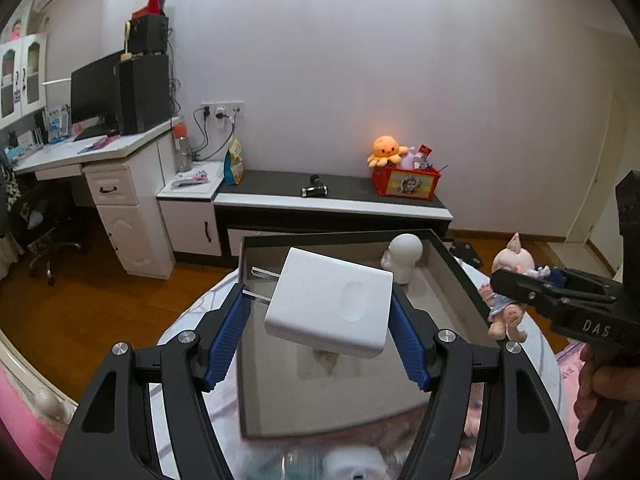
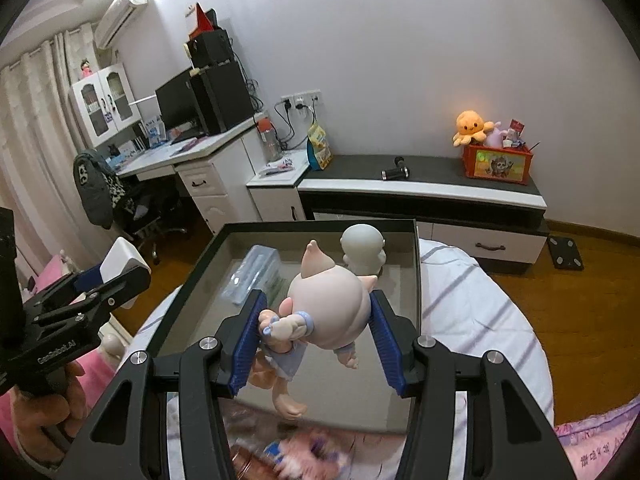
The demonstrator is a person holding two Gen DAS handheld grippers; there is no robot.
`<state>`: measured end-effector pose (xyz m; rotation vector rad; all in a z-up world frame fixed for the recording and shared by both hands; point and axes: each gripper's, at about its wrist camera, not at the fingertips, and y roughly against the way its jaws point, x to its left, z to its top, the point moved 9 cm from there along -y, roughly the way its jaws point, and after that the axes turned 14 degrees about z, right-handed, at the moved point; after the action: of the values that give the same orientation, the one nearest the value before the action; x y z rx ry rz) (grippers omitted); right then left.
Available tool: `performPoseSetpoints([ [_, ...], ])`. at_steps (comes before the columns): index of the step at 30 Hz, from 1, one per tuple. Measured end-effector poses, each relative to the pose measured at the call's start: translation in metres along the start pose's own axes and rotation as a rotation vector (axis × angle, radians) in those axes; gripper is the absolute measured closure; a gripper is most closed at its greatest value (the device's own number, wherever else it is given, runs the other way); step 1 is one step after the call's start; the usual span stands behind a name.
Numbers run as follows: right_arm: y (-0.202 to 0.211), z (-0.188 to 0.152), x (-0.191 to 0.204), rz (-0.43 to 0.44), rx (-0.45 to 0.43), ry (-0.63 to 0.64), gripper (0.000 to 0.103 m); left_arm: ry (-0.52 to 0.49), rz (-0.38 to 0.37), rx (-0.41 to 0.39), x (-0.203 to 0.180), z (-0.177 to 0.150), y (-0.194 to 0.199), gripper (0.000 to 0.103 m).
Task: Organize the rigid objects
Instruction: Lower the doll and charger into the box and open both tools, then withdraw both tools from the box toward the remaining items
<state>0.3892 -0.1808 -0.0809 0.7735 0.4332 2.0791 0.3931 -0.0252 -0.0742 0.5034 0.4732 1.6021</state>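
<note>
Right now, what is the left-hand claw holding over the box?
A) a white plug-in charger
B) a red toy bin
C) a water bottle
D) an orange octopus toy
A: the left gripper clamps a white charger, metal prongs showing, above the dark box.

- Orange octopus plush [image 1: 387, 149] perched on the rim of a red toy crate [image 1: 405, 181], at the right end of a low dark-topped cabinet [image 1: 280, 188].
- Black monitor [image 1: 96, 94] on a white desk [image 1: 80, 152] at left.
- Office chair [image 2: 120, 200] draped with clothes.
- Air conditioner [image 2: 120, 14] high on the wall.
</note>
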Motion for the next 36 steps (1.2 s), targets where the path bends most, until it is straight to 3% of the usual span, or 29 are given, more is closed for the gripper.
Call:
performPoseSetpoints([
  [7,-0.045,-0.001,-0.036,-0.015,0.071,-0.043,0.050,-0.022,-0.034,0.056,-0.029,-0.001,-0.045,0.034],
  [19,-0.073,-0.008,-0.064,-0.036,0.129,-0.080,0.049,-0.087,-0.069,0.130,-0.071,-0.010,-0.091,0.031],
  [21,-0.072,-0.007,-0.065,-0.039,0.118,-0.084,0.043,-0.088,-0.061,0.125,-0.070,-0.009,-0.092,0.018],
  [23,-0.067,-0.005,-0.063,-0.038,0.105,-0.083,0.022,-0.078,-0.044,0.106,-0.065,-0.007,-0.089,0.010],
  [24,-0.067,-0.003,-0.062,-0.029,0.099,-0.080,0.021,-0.070,-0.040,0.098,-0.062,-0.006,-0.086,0.007],
  [28,-0.059,0.000,-0.058,-0.073,0.079,-0.070,0.012,-0.042,-0.013,0.071,-0.044,-0.003,-0.073,0.003],
  [30,-0.051,0.000,-0.055,-0.077,0.063,-0.081,0.000,-0.027,0.003,0.060,-0.034,-0.003,-0.064,0.002],
  [36,-0.029,-0.003,-0.041,-0.087,0.034,-0.088,0.000,0.003,0.032,0.040,-0.014,-0.012,-0.034,0.000],
])
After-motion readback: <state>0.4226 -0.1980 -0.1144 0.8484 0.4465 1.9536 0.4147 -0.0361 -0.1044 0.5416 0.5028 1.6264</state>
